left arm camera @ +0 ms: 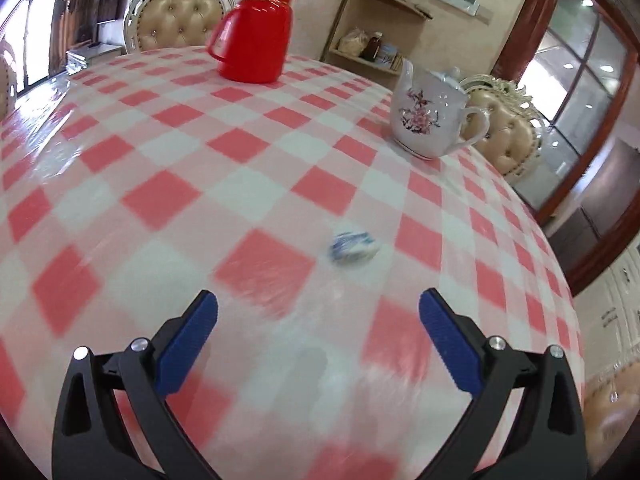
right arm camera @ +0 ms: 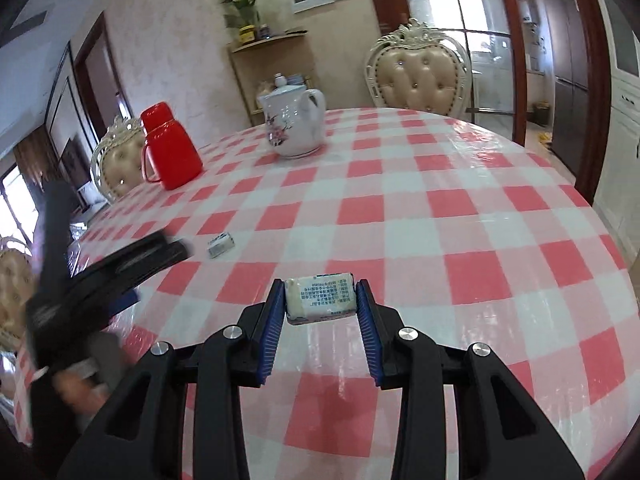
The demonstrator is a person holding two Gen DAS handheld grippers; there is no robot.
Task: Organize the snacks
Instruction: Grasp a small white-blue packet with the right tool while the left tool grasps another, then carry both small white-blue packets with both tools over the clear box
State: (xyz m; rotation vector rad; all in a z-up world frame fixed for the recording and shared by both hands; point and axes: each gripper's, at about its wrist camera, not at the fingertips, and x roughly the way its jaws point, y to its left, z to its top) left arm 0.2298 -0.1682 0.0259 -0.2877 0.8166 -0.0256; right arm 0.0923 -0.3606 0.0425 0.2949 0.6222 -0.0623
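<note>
My right gripper [right arm camera: 320, 286] is shut on a small white wrapped snack [right arm camera: 320, 300] with printed text, held just above the red-and-white checked tablecloth [right arm camera: 440, 208]. Another small blue-and-white wrapped snack [left arm camera: 353, 247] lies on the cloth just ahead of my left gripper [left arm camera: 318, 300], which is open wide with nothing between its blue pads. In the right wrist view that same loose snack [right arm camera: 221, 243] lies to the left, with the blurred left gripper [right arm camera: 176, 250] reaching toward it.
A red thermos jug [left arm camera: 256, 36] stands at the far side of the round table. A white flowered teapot [left arm camera: 430, 116] stands to its right. Padded chairs [right arm camera: 418, 76] ring the table, and a corner shelf [right arm camera: 272, 72] is behind.
</note>
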